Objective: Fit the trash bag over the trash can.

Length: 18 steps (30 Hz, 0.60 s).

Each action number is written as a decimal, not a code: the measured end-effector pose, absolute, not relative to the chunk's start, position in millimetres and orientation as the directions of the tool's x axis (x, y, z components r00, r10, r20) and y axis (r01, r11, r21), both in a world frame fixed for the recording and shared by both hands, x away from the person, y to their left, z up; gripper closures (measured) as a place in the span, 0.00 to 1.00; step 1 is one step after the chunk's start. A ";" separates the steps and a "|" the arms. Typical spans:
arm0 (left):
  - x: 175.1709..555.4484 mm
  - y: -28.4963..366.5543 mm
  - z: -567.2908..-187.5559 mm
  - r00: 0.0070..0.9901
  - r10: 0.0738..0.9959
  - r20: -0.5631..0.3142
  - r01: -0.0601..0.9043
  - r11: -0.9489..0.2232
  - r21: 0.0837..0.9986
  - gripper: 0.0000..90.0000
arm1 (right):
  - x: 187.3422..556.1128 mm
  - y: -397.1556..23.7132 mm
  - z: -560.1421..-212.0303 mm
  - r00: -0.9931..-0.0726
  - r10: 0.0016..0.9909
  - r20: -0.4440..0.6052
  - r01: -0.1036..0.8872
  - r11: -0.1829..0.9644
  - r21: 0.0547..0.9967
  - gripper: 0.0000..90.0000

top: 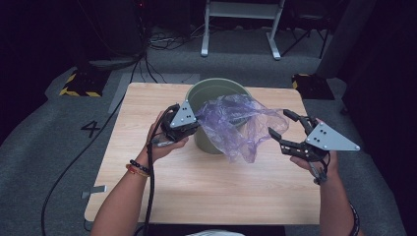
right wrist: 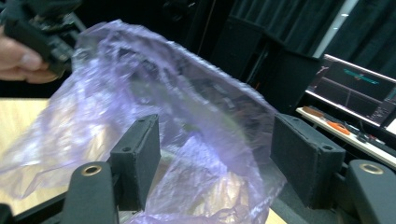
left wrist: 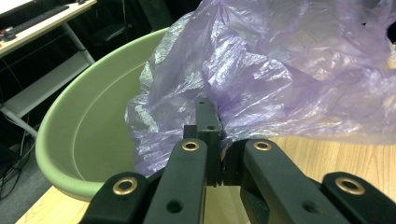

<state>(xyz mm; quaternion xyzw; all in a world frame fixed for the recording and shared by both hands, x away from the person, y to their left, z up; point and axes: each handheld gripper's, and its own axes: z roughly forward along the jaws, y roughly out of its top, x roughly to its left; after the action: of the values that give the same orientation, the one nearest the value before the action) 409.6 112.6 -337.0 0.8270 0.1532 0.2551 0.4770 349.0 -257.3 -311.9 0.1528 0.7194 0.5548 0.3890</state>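
While the left tongs (top: 195, 119) pinch one edge of a purple bag (top: 236, 125) at the bin's (top: 209, 91) near rim, the film drapes over that rim from nine o'clock toward three, its long axis running across the worktop (top: 147, 98). At three o'clock the right tongs (top: 281, 127) stand spread, pads (right wrist: 137, 158) clear of the bag's loose end hanging between them.

A light wood-grain square table (top: 206, 187) stands on grey carpet floor (top: 44, 132). Beyond the table stands a white metal frame (top: 241, 24). Yellow-and-black striped floor blocks (top: 81, 83) lie near the table's far corners. Black cables (top: 162, 42) run behind it. Surroundings are dark.
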 end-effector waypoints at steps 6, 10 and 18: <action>409.7 119.0 -336.6 0.824 0.499 0.268 0.017 -0.495 0.869 0.98 | 360.8 -262.8 -313.8 -0.614 0.698 -0.368 -0.185 0.326 0.927 0.36; 409.2 122.7 -336.6 0.819 0.508 0.266 0.018 -0.487 0.873 0.96 | 377.1 -258.6 -319.6 -0.627 0.699 -0.344 -0.133 0.339 0.931 0.38; 407.6 133.0 -337.2 0.811 0.527 0.255 0.026 -0.468 0.883 0.83 | 398.5 -241.9 -323.4 -0.681 0.647 -0.342 -0.088 0.391 0.916 0.85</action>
<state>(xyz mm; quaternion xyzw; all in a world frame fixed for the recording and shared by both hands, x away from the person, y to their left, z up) 407.6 133.0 -337.2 0.8173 0.1692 0.2569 0.4872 398.5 -241.9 -323.4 0.1850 0.7554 0.5197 0.3537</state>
